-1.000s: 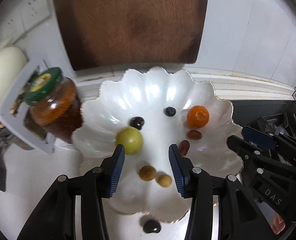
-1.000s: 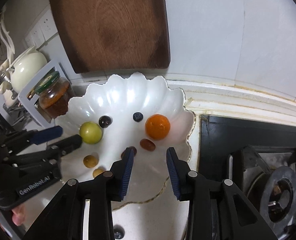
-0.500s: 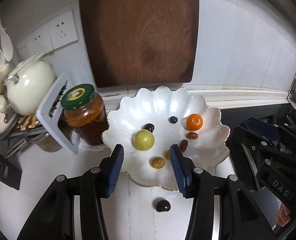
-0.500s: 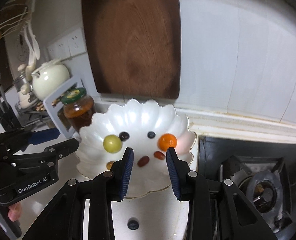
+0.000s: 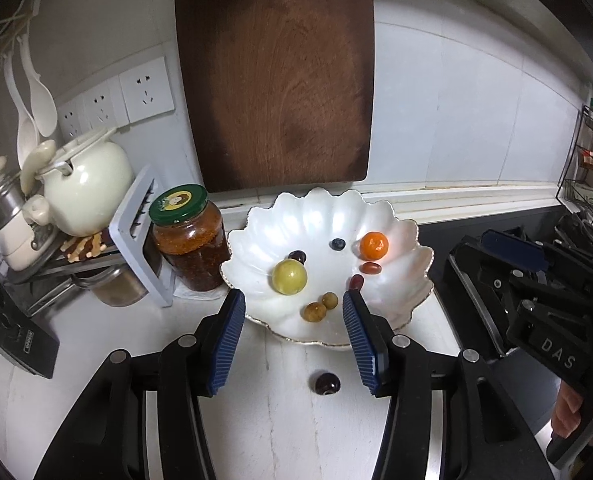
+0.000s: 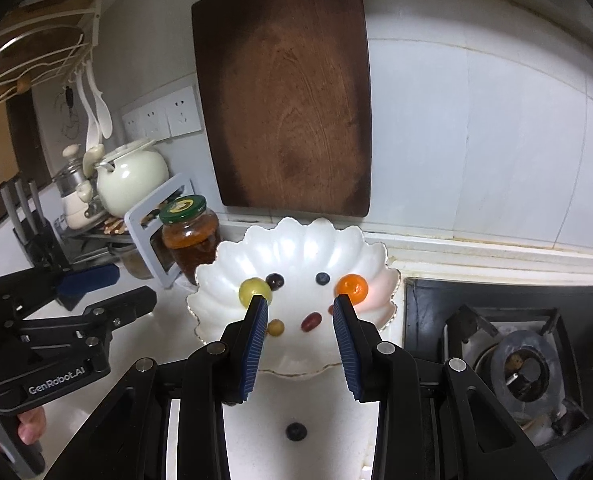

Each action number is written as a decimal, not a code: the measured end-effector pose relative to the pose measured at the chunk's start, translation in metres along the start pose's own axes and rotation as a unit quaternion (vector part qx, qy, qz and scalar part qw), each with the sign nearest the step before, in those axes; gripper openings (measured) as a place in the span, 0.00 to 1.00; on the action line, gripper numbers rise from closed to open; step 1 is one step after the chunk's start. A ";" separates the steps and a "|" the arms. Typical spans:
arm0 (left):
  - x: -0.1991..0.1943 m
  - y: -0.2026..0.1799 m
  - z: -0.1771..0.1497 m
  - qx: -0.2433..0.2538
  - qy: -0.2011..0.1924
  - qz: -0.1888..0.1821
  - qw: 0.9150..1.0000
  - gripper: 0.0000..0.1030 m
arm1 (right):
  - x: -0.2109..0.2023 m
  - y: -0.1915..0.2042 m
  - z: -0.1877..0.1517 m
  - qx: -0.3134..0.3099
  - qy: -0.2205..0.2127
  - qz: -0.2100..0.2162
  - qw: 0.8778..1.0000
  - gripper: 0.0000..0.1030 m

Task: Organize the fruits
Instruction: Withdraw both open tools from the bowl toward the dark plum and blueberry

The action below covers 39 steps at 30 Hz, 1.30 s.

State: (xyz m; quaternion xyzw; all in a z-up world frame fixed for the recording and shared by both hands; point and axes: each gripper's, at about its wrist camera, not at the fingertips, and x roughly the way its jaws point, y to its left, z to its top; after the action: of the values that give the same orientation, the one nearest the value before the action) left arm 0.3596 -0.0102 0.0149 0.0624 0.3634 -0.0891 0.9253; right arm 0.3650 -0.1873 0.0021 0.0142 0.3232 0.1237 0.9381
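A white scalloped plate holds a yellow-green fruit, a small orange, a blueberry, a dark grape, red dates and two tan longans. One dark fruit lies on the white counter in front of the plate. My left gripper hangs above the plate's near edge, its jaws opening with nothing between them. My right gripper hovers beside it on the right, open and empty.
A jar with a green lid stands just left of the plate, with a rack and cream teapot beyond it. A wooden cutting board leans on the tiled wall behind. A gas stove sits to the right.
Both grippers have pulled back and risen from the plate, which now looks smaller. The dark fruit on the counter has come fully into view. The left jaws stand slightly wider.
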 end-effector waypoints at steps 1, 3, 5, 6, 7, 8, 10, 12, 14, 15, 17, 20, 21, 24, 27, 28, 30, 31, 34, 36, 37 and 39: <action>-0.003 0.000 -0.002 0.001 -0.003 0.003 1.000 0.49 | -0.003 0.001 -0.001 0.000 -0.002 -0.001 1.000 0.35; -0.008 0.001 -0.006 0.000 -0.007 0.005 1.000 0.49 | -0.007 0.002 -0.004 0.000 -0.005 -0.002 1.000 0.35; -0.013 0.002 -0.009 -0.002 -0.011 0.005 1.000 0.50 | -0.011 0.004 -0.007 -0.001 -0.008 -0.004 1.000 0.35; -0.015 0.003 -0.011 -0.003 -0.012 0.005 1.000 0.50 | -0.012 0.005 -0.009 -0.002 -0.009 -0.004 1.000 0.35; -0.016 0.003 -0.013 -0.003 -0.013 0.007 1.000 0.50 | -0.013 0.006 -0.011 -0.002 -0.010 -0.005 1.000 0.35; -0.018 0.002 -0.015 -0.001 -0.014 0.008 1.000 0.50 | -0.015 0.006 -0.012 -0.002 -0.011 -0.004 1.000 0.35; -0.020 0.002 -0.019 0.001 -0.012 0.008 1.000 0.50 | -0.016 0.007 -0.016 -0.001 -0.011 -0.001 1.000 0.35; -0.020 0.002 -0.024 0.001 -0.006 0.002 1.000 0.50 | -0.017 0.008 -0.020 0.002 -0.008 0.002 1.000 0.35; -0.019 0.003 -0.030 -0.002 -0.002 0.002 1.000 0.50 | -0.018 0.009 -0.023 0.004 -0.004 0.003 1.000 0.35; -0.020 0.003 -0.032 -0.003 -0.001 0.002 1.000 0.50 | -0.019 0.010 -0.024 0.004 -0.004 0.003 1.000 0.35; -0.020 0.004 -0.037 -0.006 0.003 -0.001 1.000 0.50 | -0.020 0.011 -0.027 0.004 -0.004 0.000 1.000 0.35; -0.017 0.005 -0.044 -0.010 0.009 -0.005 1.000 0.51 | -0.020 0.013 -0.033 0.006 0.000 -0.001 1.000 0.35; -0.015 0.005 -0.046 -0.013 0.011 -0.004 1.000 0.51 | -0.020 0.014 -0.036 0.006 0.002 -0.001 1.000 0.35; -0.010 0.006 -0.053 -0.016 0.017 -0.007 1.000 0.52 | -0.019 0.017 -0.043 0.005 0.008 -0.005 1.000 0.35; -0.004 0.006 -0.062 -0.020 0.028 -0.016 0.999 0.52 | -0.014 0.017 -0.051 0.010 0.020 -0.005 1.000 0.35; -0.002 0.006 -0.064 -0.021 0.031 -0.017 0.999 0.52 | -0.013 0.018 -0.054 0.009 0.023 -0.008 1.000 0.35; 0.003 0.007 -0.069 -0.025 0.036 -0.018 0.999 0.52 | -0.010 0.018 -0.060 0.008 0.030 -0.012 0.999 0.35; 0.005 0.007 -0.072 -0.024 0.039 -0.020 0.999 0.52 | -0.009 0.019 -0.062 0.006 0.033 -0.014 0.999 0.35; 0.012 0.006 -0.078 -0.022 0.048 -0.024 0.998 0.52 | -0.005 0.019 -0.070 0.004 0.042 -0.019 0.999 0.35; 0.017 0.004 -0.083 -0.020 0.054 -0.029 0.998 0.52 | -0.001 0.018 -0.075 0.008 0.050 -0.017 0.999 0.35; 0.020 0.004 -0.085 -0.018 0.057 -0.032 0.998 0.52 | 0.001 0.018 -0.078 0.009 0.056 -0.015 0.998 0.35; 0.024 0.003 -0.088 -0.013 0.060 -0.034 0.998 0.52 | 0.005 0.017 -0.083 0.012 0.064 -0.014 0.998 0.35</action>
State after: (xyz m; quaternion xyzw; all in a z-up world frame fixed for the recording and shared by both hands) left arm 0.3190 0.0059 -0.0651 0.0435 0.4211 -0.1117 0.8990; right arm 0.3142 -0.1741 -0.0647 0.0128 0.3844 0.1072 0.9168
